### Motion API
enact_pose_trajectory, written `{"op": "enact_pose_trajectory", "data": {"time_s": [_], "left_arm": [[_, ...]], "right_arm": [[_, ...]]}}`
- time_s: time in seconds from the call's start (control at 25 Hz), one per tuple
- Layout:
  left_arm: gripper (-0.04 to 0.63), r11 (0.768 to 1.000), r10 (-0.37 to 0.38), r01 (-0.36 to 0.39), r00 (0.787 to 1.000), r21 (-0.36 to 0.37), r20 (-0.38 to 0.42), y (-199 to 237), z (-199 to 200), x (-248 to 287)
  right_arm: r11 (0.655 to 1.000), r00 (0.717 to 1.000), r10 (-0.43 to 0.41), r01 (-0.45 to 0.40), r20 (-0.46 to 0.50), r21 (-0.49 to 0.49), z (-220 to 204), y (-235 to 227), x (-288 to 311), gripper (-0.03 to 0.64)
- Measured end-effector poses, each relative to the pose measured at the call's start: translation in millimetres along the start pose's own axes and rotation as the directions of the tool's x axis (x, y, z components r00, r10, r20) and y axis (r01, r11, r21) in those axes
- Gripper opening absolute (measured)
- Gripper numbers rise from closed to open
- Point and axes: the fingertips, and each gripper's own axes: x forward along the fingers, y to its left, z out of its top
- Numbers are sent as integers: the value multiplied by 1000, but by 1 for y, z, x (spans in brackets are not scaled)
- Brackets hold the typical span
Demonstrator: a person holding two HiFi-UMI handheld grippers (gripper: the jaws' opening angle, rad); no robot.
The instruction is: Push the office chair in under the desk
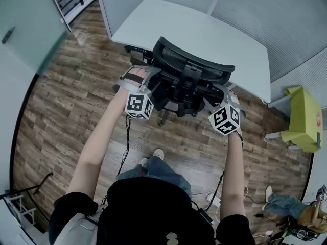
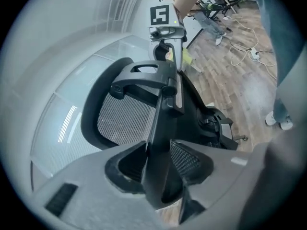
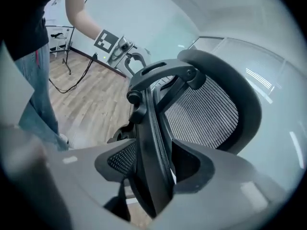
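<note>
The black mesh office chair (image 1: 191, 68) stands at the front edge of the white desk (image 1: 168, 24), its back toward me. Most of its seat is hidden beneath the back and the desk top. My left gripper (image 1: 145, 78) sits at the left side of the chair's back. In the left gripper view its jaws (image 2: 158, 176) press on the black back frame (image 2: 163, 123). My right gripper (image 1: 225, 93) is at the right side. In the right gripper view its jaws (image 3: 151, 176) stand apart around the same frame (image 3: 148, 128), with a small gap on one side.
Wood floor runs around the desk, and frosted glass walls (image 1: 286, 14) stand behind it. A yellow-green side table (image 1: 301, 119) is at the right. Cables (image 1: 125, 147) trail on the floor by my foot (image 1: 158, 153). Another person's leg (image 1: 283, 205) lies at the lower right.
</note>
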Motion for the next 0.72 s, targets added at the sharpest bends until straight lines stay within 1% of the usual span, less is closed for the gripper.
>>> {"op": "enact_pose_trajectory", "data": {"time_s": [0.04,0.12,0.2,0.24,0.28,0.32,0.4,0.48,0.52,0.6,0.68,0.72], "left_arm": [[164,1000,20,-20,1000,-14,8,2,1,-4],[160,997,52,-51,998,-57,19,6,3,-12],[143,989,83,-79,996,-124,26,10,3,-21],[133,981,102,-95,994,-169,31,14,3,-26],[121,968,123,-111,992,-224,37,18,3,-32],[109,950,144,-126,989,-287,43,22,4,-38],[90,897,185,-147,981,-416,53,31,4,-48],[78,831,224,-159,973,-533,58,39,2,-57],[69,792,245,-165,968,-588,58,44,1,-62],[44,706,292,-176,955,-686,55,53,-3,-72],[20,624,330,-182,943,-760,45,60,-7,-80],[14,589,343,-182,938,-787,40,64,-8,-84]], "right_arm": [[1000,1000,-9,9,11,17,1,2,-4,225],[997,998,-42,39,41,67,3,3,-14,222],[986,992,-93,79,86,146,9,0,-25,216],[975,986,-122,98,113,197,12,-2,-31,209],[961,978,-154,115,141,253,16,-4,-37,199],[942,967,-191,131,169,310,20,-8,-44,192],[891,937,-275,164,215,424,26,-16,-59,167],[828,901,-357,185,244,530,27,-24,-73,140],[795,884,-394,190,252,576,27,-26,-79,127],[733,852,-455,192,261,652,26,-30,-89,109],[679,822,-505,190,263,709,26,-33,-97,92],[653,807,-529,191,262,733,25,-34,-101,86]]}}
